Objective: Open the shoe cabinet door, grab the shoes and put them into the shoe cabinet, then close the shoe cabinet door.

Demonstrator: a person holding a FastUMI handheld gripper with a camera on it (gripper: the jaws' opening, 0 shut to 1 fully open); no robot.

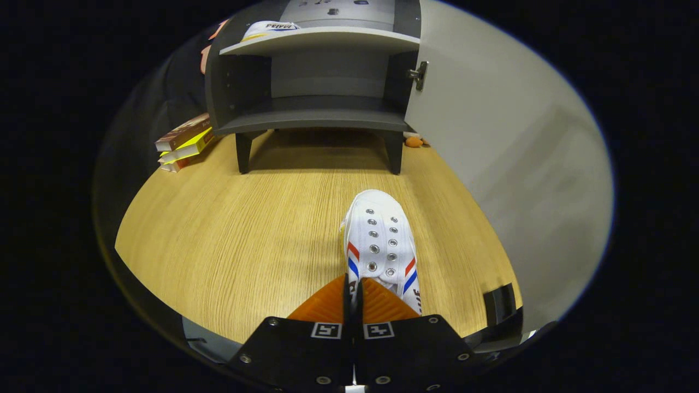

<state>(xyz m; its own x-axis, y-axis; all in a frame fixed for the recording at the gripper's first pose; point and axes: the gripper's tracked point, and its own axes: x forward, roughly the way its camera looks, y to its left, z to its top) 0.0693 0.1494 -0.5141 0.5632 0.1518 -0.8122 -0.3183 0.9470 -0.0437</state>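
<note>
Closest to me, the gripper point(354, 289) has its two fingers drawn almost together, pinching the thin edge of the white shoe point(380, 245) at its opening. The gap between them is just a slit with the collar of the shoe caught in it, so I judge it has a hold. Whether the shoe is lifted or resting on the wooden table point(229, 240) I cannot tell from here. The shoe points away from the fingers, toe toward the shoe cabinet point(317, 117).

Beyond the shoe lies a bare stretch of table, and then the cabinet stands on its short legs, well apart from the shoe. Its door point(491, 136) is swung wide open on the cabinet's right side, so that first step looks done. On the cabinet's upper shelf, at the left end, another white shoe point(268, 28) already rests, so I take one of the pair to be stowed. The lower shelf is free.

Left of the cabinet a small stack of books point(183, 143) lies on the table, and by its right rear leg sits a small orange thing point(414, 142).

What remains, as I judge it: carry this shoe across into the cabinet, let go, then swing the door shut.
</note>
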